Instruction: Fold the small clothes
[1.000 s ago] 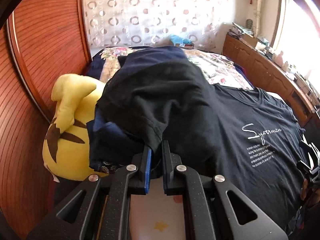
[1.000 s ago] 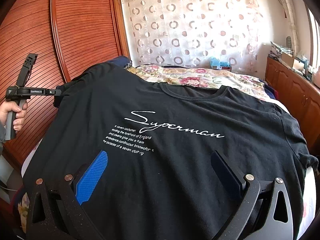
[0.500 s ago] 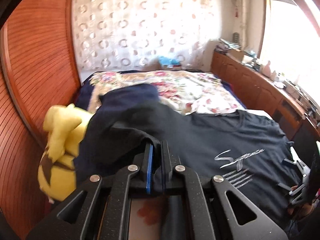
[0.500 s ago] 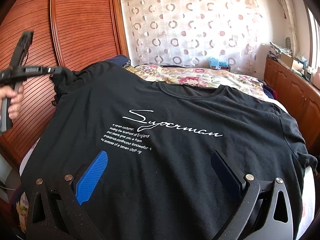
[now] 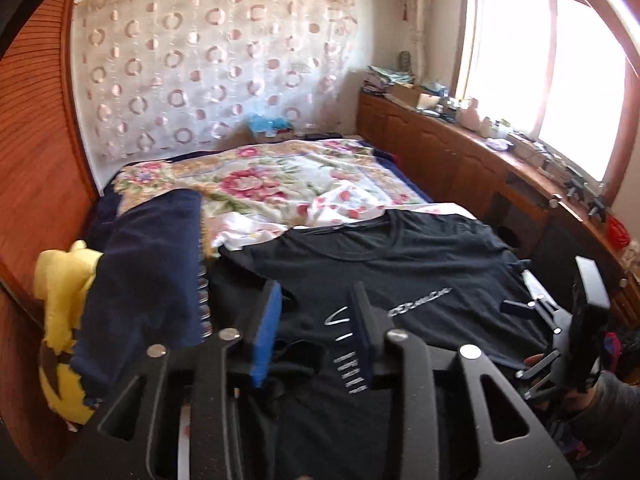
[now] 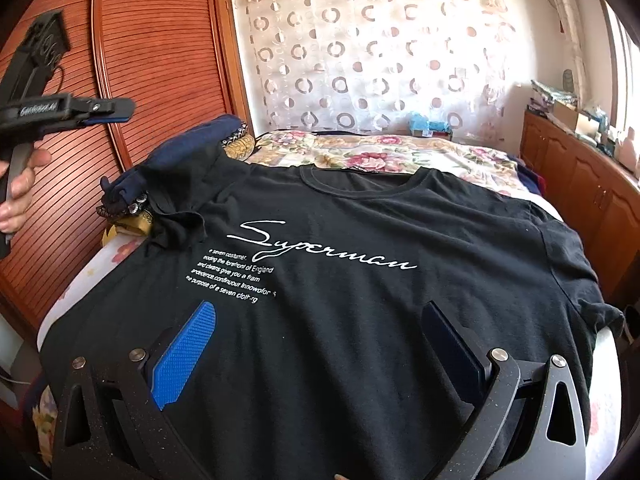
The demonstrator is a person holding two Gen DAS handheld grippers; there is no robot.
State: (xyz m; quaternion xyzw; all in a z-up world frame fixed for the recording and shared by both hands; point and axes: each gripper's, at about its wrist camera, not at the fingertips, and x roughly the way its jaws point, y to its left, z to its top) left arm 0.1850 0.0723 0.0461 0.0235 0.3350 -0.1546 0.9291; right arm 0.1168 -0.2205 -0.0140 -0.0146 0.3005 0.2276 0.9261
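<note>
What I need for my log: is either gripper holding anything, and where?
Nothing. The left gripper has just been opening, clear of the shirt; the right gripper is open, empty.

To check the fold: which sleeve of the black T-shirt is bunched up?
The wardrobe-side sleeve, next to the navy cloth, is crumpled; the window-side sleeve lies spread out.

Left claw (image 5: 316, 312) jaws just opening, empty, above black T-shirt (image 5: 420, 264) on bed (image 5: 304, 172).
</note>
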